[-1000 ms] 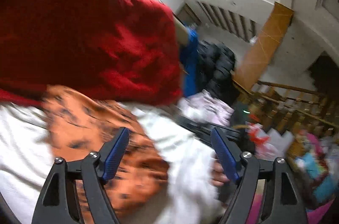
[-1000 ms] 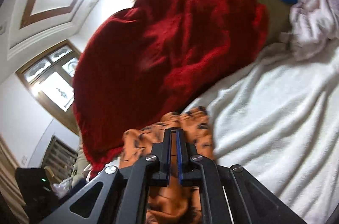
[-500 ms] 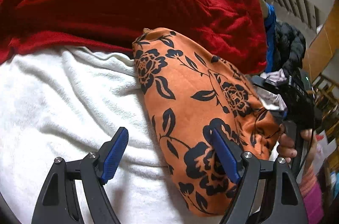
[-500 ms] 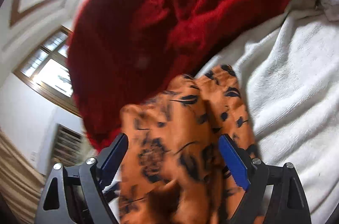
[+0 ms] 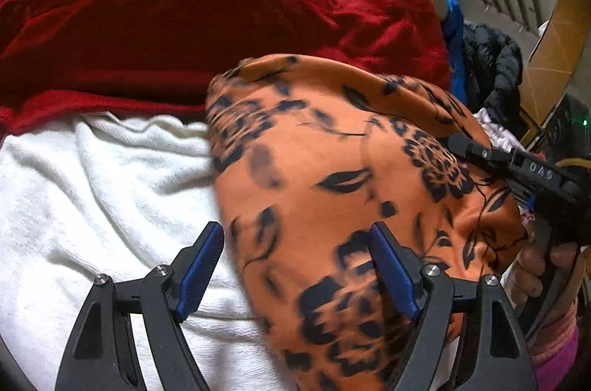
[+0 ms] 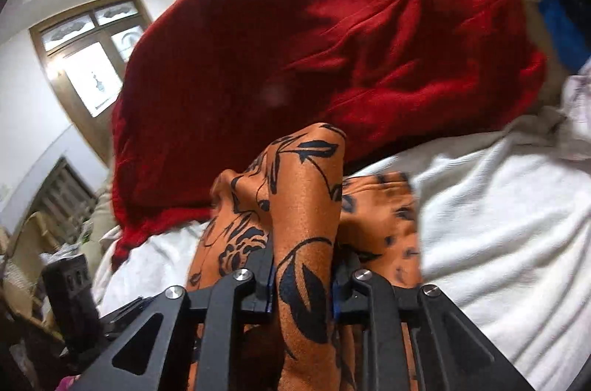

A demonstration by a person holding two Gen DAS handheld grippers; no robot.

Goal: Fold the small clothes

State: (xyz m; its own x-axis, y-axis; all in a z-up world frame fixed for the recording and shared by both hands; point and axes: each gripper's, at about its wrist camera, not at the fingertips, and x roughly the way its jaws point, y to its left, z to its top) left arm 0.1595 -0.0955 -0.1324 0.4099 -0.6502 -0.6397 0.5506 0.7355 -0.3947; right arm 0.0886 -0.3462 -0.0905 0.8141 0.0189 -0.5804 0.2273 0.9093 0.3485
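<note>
An orange garment with black flowers lies bunched on a white towel. My left gripper hangs open low over the garment's left edge; the cloth reaches between its blue pads, which do not press on it. In the right wrist view my right gripper has its jaws closing, and the pads pinch a raised fold of the orange garment between them. The right gripper also shows at the garment's right side, with the person's hand on its handle.
A heaped red blanket lies right behind the garment. A blue cloth and a black jacket sit at the far right, and a pale patterned cloth lies on the towel's far corner. White towel shows on both sides.
My left gripper has dipped down toward the garment's left edge, still open. My right gripper went from shut to wide open, then closed on a fold of the orange cloth.
</note>
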